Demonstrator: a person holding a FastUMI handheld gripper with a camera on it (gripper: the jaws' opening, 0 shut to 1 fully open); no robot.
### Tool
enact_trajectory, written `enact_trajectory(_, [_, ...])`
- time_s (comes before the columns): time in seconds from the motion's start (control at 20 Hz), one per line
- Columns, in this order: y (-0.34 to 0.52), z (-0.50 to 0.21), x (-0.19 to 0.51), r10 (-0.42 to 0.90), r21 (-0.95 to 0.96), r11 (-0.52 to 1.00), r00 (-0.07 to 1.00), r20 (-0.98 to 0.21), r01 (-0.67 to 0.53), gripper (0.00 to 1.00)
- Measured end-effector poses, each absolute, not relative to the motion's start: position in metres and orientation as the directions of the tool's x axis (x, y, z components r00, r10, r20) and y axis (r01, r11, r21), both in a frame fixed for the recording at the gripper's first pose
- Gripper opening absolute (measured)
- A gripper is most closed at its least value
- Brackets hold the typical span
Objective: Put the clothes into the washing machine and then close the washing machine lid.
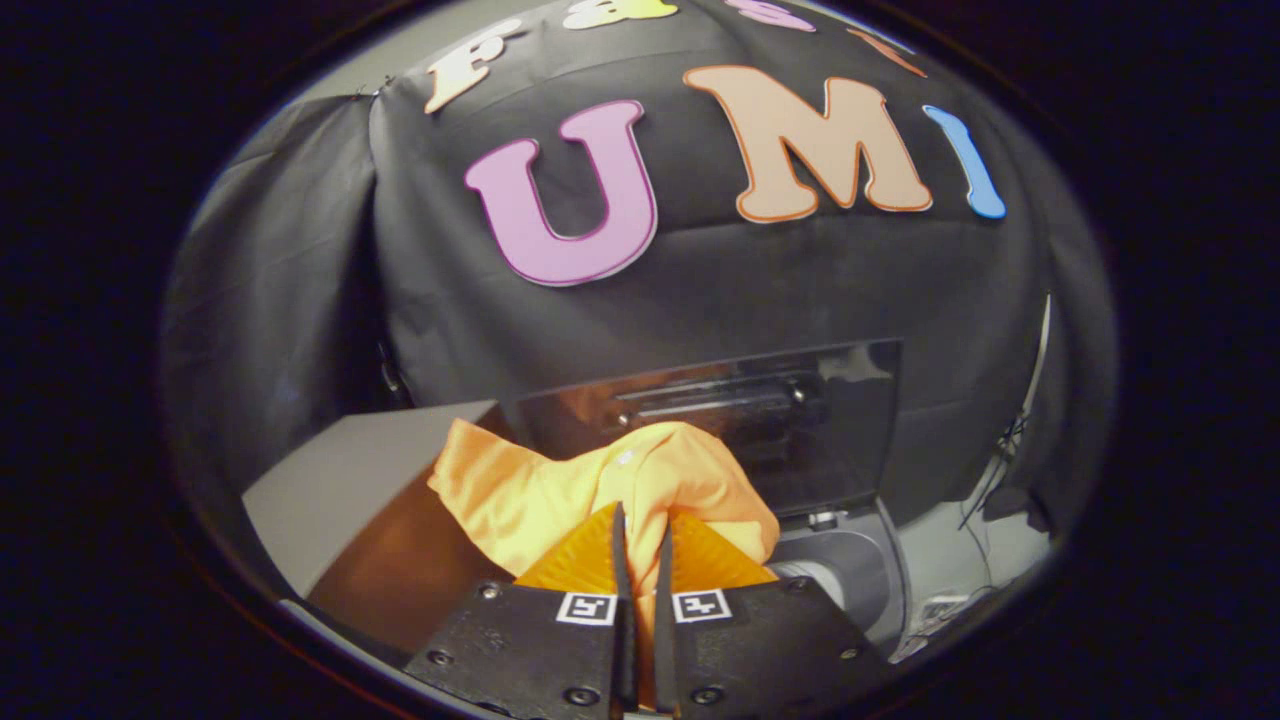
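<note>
Orange garment (600, 490) pinched in level claw (640, 535) (fingers nearly together), washing machine (850, 570) beyond

Garment (560, 490) between gripper (640, 540) fingers; raised lid (770, 420) behind garment; washing machine (850, 570) right.

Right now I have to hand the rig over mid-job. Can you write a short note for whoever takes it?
Gripper: fingers shut on the orange garment, a fold pinched between them, the rest bunched just ahead.
Washing machine: grey body just beyond the fingers; its lid stands open behind the garment.
Done: garment picked up and carried to the machine.
Left: drop it into the tub, release, then close the lid.
</note>
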State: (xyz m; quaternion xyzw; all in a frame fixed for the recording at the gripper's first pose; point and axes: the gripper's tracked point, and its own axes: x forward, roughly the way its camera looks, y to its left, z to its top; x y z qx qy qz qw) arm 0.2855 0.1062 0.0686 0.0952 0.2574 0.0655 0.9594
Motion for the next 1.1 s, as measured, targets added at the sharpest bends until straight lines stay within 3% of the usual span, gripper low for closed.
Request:
enact_trajectory(0.3, [0.081, -0.039, 0.27, 0.069, 0.069, 0.997, 0.774, -0.629, -0.033, 0.07])
enact_trajectory(0.45, [0.075, -0.055, 0.273, 0.031, -0.007, 0.999, 0.797, -0.604, -0.044, 0.06])
enact_trajectory(0.7, [0.064, -0.108, 0.27, -0.01, -0.03, 0.999, 0.751, -0.66, -0.013, 0.07])
enact_trajectory(1.1, [0.059, -0.111, 0.274, -0.021, 0.016, 0.999, 0.79, -0.613, 0.04, 0.09])
